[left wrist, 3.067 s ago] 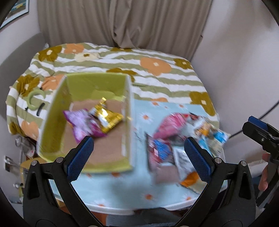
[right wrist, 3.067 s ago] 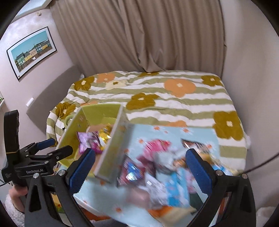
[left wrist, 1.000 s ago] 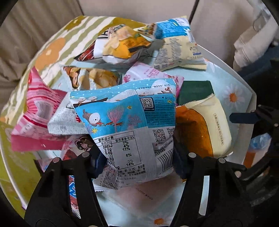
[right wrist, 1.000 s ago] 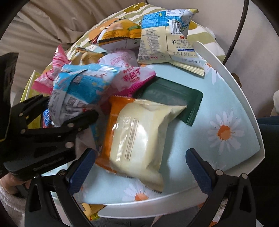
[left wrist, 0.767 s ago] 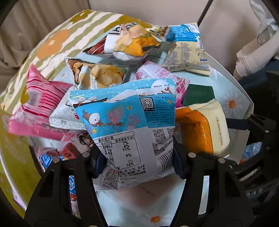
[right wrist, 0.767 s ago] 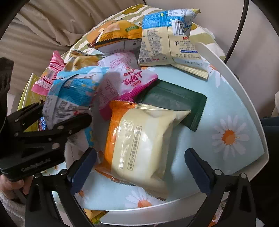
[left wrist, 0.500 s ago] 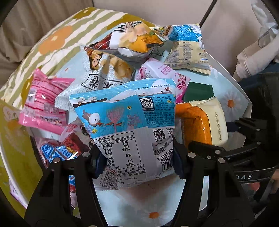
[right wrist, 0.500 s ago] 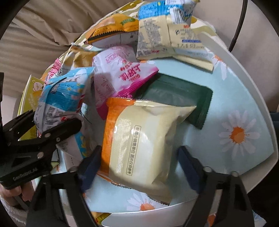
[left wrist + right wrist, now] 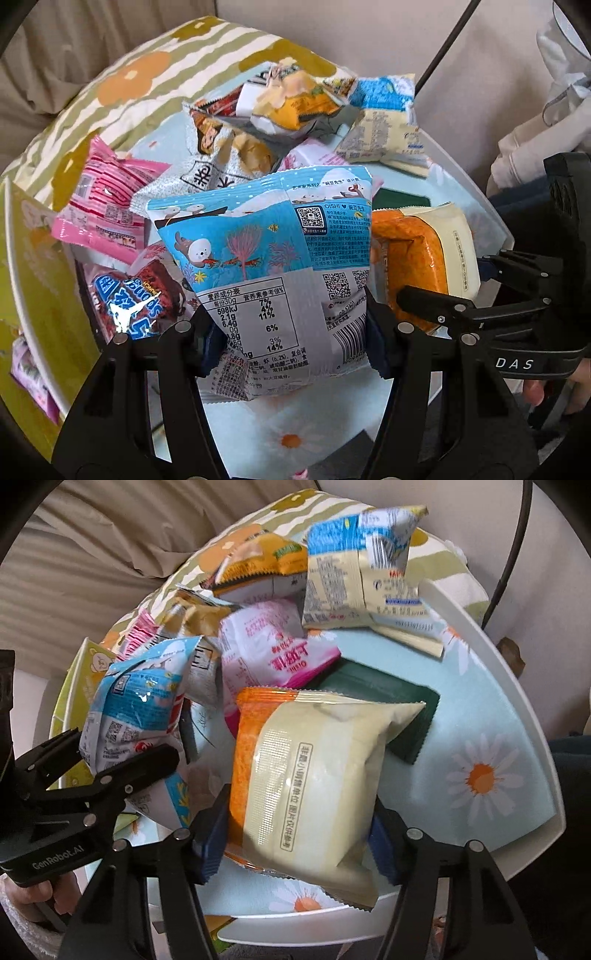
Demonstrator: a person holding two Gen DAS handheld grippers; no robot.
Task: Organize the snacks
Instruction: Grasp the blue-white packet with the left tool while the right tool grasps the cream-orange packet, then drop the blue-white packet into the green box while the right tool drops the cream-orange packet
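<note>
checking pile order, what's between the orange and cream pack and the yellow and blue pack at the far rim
In the right wrist view, the dark green packet and a bare stretch of daisy-print tray lie between the orange and cream pack and the yellow and blue pack.

I get soft, even daylight in both views, bright enough to read the print on the blue snack bag [image 9: 266, 258]. Glare streaks the dark foil packet [image 9: 133, 306] and the cream pouch [image 9: 314, 775] (mildly). Fisheye bending curves the tray rim [image 9: 517, 686]; far packets smear slightly, and black vignette fills the corners.
</note>
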